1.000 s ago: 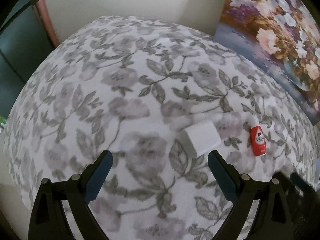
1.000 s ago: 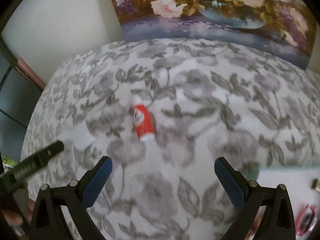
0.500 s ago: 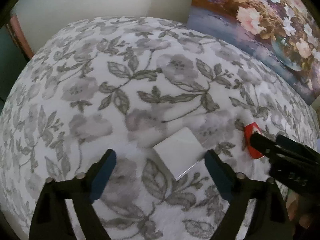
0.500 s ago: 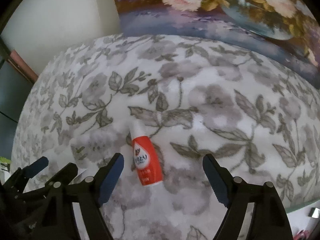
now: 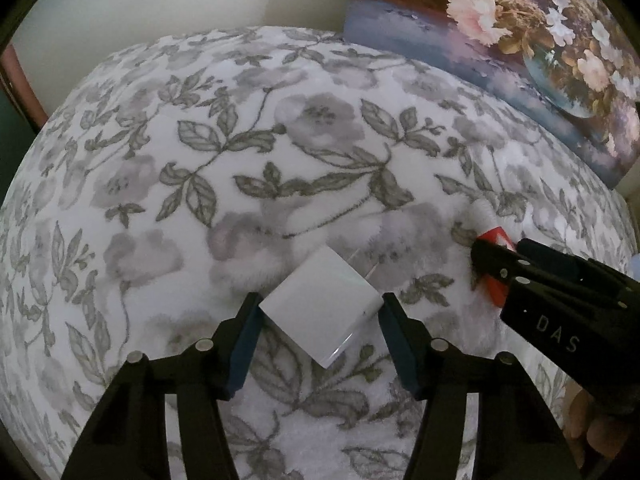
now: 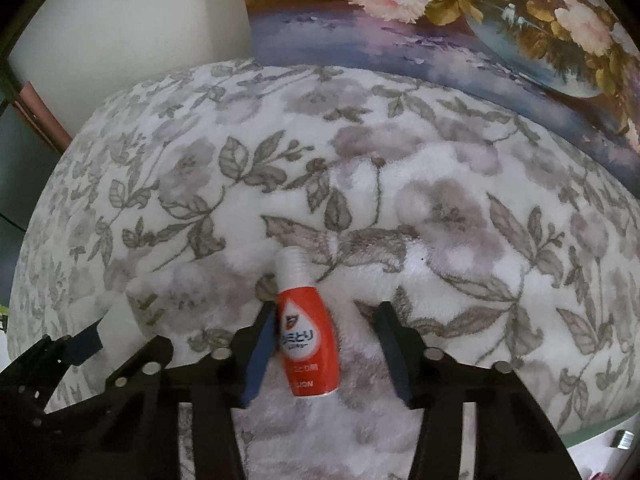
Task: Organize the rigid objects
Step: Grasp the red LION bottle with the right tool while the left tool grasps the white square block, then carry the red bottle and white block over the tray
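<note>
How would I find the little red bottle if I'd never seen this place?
Look at the fluffy blanket with grey flowers, below the flower painting. Near its front, the small bottle lies between the closing fingers of the right gripper. It is bright red with a white cap, unlike the plain white box nearby.

A fluffy white blanket (image 5: 280,168) printed with grey flowers and leaves covers the surface. Behind it leans a painting (image 6: 460,20) of pale blooms in a blue bowl, against a plain cream wall (image 5: 180,4). A reddish-brown frame edge (image 6: 44,116) shows at far left. The light is dim.
</note>
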Demonstrator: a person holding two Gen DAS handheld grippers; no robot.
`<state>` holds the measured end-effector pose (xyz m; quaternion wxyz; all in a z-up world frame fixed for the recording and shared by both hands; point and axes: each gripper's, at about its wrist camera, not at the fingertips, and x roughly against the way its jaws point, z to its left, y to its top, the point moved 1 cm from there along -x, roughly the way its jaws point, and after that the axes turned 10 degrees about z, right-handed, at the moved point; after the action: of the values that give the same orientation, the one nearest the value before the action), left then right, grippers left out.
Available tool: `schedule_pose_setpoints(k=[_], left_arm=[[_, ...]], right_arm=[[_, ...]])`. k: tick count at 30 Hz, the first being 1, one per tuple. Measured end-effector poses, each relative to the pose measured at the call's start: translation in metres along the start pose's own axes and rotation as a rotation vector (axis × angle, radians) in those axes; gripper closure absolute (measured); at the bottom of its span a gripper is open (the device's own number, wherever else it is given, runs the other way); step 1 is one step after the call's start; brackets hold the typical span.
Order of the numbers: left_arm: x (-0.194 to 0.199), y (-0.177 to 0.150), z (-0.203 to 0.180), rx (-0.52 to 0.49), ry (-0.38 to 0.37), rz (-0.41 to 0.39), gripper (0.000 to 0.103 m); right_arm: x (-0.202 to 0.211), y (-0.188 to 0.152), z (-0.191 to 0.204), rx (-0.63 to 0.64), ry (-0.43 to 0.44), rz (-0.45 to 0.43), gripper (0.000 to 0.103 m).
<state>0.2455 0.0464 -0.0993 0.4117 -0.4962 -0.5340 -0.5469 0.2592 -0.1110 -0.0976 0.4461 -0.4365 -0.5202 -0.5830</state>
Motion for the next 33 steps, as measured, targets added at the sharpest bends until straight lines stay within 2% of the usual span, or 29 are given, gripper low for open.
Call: schedule_pose_setpoints(k=[2, 3, 5, 12, 19, 28, 33], left_arm=[[0.001, -0.001, 0.002, 0.008, -0.001, 0.002, 0.042], [0.002, -0.001, 0.003, 0.01, 0.002, 0.002, 0.042], [0.003, -0.004, 0.004, 0.019, 0.007, 0.005, 0.042], [0.015, -0.024, 0.007, 0.043, 0.005, 0.033, 0.042], [0.052, -0.051, -0.001, 0.055, -0.002, 0.019, 0.042], [0.111, -0.09, -0.041, 0.026, -0.024, -0.034, 0.042], [0.125, -0.121, -0.071, 0.0, -0.064, -0.034, 0.042]], right_arm=[[0.0, -0.001, 0.0, -0.001, 0.005, -0.002, 0.063], [0.001, -0.003, 0.0, -0.001, 0.01, -0.002, 0.07], [0.001, -0.006, 0.0, 0.001, 0.017, 0.001, 0.074], [0.012, -0.034, -0.014, -0.024, 0.059, 0.013, 0.074], [0.043, -0.065, -0.022, -0.047, 0.105, -0.004, 0.074], [0.107, -0.13, -0.054, -0.141, 0.123, -0.064, 0.074], [0.134, -0.172, -0.08, -0.202, 0.111, -0.102, 0.074]])
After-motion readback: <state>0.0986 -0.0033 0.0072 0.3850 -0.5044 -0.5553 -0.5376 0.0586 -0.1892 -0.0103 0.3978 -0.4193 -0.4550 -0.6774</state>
